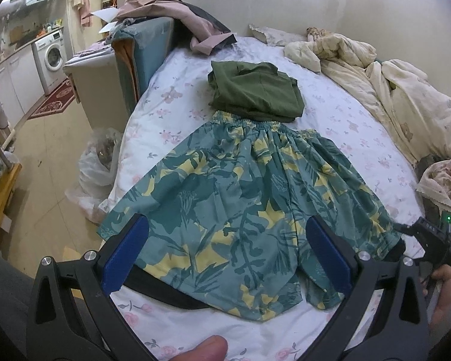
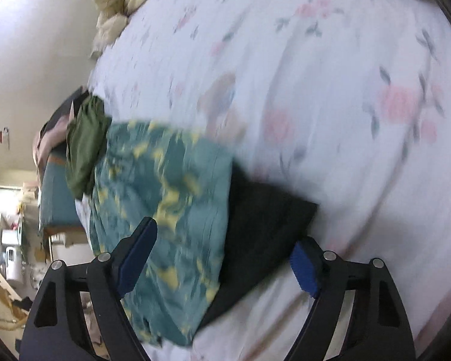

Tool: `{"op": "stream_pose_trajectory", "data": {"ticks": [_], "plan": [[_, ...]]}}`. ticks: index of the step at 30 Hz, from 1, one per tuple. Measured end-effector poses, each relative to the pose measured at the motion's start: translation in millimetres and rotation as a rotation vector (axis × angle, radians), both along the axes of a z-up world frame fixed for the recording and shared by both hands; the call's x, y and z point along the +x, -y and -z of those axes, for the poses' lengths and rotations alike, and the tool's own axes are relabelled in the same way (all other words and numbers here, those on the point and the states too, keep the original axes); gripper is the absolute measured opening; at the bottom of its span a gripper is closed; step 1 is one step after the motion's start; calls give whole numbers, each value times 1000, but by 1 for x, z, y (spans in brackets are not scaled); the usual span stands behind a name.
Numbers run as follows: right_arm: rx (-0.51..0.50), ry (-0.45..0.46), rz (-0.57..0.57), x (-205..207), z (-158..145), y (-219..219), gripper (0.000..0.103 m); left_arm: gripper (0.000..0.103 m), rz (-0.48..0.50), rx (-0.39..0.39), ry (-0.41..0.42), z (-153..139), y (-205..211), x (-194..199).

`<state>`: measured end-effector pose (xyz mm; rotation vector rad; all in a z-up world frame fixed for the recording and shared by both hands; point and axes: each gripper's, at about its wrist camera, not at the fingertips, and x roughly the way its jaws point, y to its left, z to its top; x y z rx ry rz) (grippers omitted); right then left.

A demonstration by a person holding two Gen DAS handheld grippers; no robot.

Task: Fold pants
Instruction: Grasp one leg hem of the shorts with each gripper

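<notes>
Shorts spread flat on the bed, both claws gaping

Shorts (image 1: 240,198) in teal with yellow and dark green leaf print lie flat on the floral bedsheet (image 1: 339,114), elastic waistband at the far end and the two leg hems at the near end. A dark black cloth (image 2: 261,210) lies under them, showing as a strip beyond the near hems and along their right side. At the far end the waistband touches a folded olive-green garment (image 1: 255,90).

In the left wrist view the left gripper (image 1: 227,255) hangs over the near part of the shorts with its blue-padded fingers (image 1: 126,255) spread wide, one over each leg, pinching nothing. The right gripper (image 2: 222,258) is also spread wide in its own view, with one finger above the printed fabric and the other over the edge of the black cloth; that view is blurred, so contact with the fabric cannot be judged.

Far right on the bed sits a rumpled cream quilt (image 1: 391,90). A pink garment (image 1: 177,12) is draped over the teal headboard at far left, and a washing machine (image 1: 51,57) stands beyond.
</notes>
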<state>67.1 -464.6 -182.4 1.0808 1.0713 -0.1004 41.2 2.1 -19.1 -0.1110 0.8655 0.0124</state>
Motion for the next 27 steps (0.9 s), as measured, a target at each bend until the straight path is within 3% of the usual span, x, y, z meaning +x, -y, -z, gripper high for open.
{"op": "stream_pose_trajectory", "data": {"ticks": [2,4,5,6,7,8,12,17,23,27], "plan": [[-23,15,-18,9,0,3,76,103,0,1,-6,1,-1,2],[-81,23,-56,18,-4,1,54,103,0,4,-12,4,-1,4],[-91,27,-62,21,-4,2,52,103,-1,8,-17,5,-1,4],[-90,31,-67,24,-3,3,40,103,-2,11,-21,6,-1,5],[-90,30,-73,26,-2,4,17,103,-1,13,-28,8,-1,7],[-88,40,-81,25,-3,3,7,103,-2,15,-37,9,0,9],[-213,132,-121,21,-38,-11,3,103,3,35,-87,15,1,20],[-213,200,-159,16,-79,-31,3,103,61,40,-191,23,12,54],[-202,239,-205,17,-104,-52,3,103,181,86,-309,27,68,142],[-182,252,-226,20,-104,-62,3,103,236,53,-385,39,115,205]]}}
